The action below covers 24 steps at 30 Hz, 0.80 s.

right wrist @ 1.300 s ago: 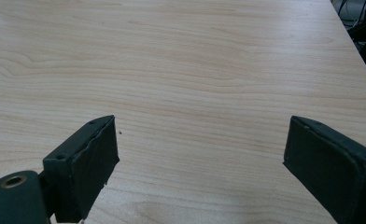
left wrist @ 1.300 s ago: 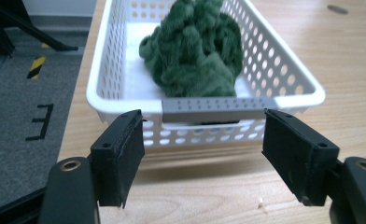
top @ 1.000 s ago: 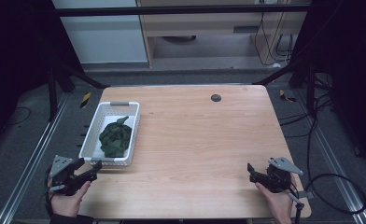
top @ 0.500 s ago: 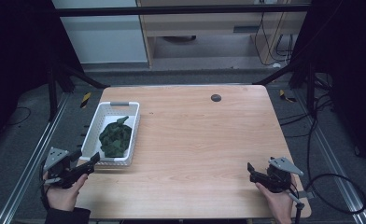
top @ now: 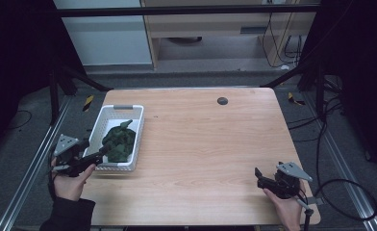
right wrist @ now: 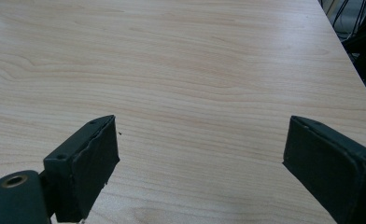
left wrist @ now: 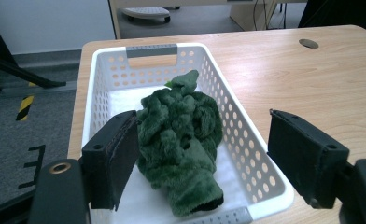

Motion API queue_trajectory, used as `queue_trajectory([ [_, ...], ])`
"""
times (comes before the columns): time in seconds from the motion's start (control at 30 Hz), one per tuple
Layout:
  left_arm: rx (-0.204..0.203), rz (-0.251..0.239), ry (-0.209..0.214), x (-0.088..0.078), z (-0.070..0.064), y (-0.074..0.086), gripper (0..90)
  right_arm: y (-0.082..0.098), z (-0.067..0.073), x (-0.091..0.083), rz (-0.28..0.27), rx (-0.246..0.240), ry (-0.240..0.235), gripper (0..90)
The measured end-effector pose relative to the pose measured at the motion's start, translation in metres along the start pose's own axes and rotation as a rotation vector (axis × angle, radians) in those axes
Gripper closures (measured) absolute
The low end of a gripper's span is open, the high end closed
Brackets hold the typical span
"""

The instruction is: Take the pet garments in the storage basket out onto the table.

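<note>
Left gripper [left wrist: 202, 158] jaws wide apart — framing the green plush [left wrist: 181, 140]; right gripper [right wrist: 204, 168] jaws apart — empty

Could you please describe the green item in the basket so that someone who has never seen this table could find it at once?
On the wooden table, look to the left edge, where a white perforated basket sits. Inside it lies a crumpled dark green plush toy, furry and soft-looking. It is the basket's sole content and the one green, fuzzy thing on the table; the left hand-held gripper points at it with jaws open.

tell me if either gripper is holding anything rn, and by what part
Nothing is held: left gripper is open near the green plush; right gripper is open over bare table.
</note>
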<state>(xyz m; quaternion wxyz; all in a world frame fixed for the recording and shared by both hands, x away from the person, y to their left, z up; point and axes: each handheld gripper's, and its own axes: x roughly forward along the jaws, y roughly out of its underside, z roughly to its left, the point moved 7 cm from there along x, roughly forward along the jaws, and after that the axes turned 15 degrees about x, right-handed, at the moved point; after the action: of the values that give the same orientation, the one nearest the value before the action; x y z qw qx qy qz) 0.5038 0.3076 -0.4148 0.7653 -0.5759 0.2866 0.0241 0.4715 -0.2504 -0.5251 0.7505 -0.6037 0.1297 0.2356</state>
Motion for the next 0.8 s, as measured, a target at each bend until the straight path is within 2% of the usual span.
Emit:
queue_trajectory([
  [0.4,0.044,0.056,0.015,0.019,0.007,-0.016,21.3,0.001,0.001,0.001,0.006,-0.001,-0.003,10.1],
  [0.63,0.063,0.087,0.013,0.029,0.01,-0.019,20.6,0.001,0.001,0.001,0.01,-0.003,-0.003,10.1],
  [0.8,0.071,0.11,0.027,0.037,0.013,-0.02,20.6,0.001,0.001,0.002,0.011,-0.006,-0.003,10.1],
])
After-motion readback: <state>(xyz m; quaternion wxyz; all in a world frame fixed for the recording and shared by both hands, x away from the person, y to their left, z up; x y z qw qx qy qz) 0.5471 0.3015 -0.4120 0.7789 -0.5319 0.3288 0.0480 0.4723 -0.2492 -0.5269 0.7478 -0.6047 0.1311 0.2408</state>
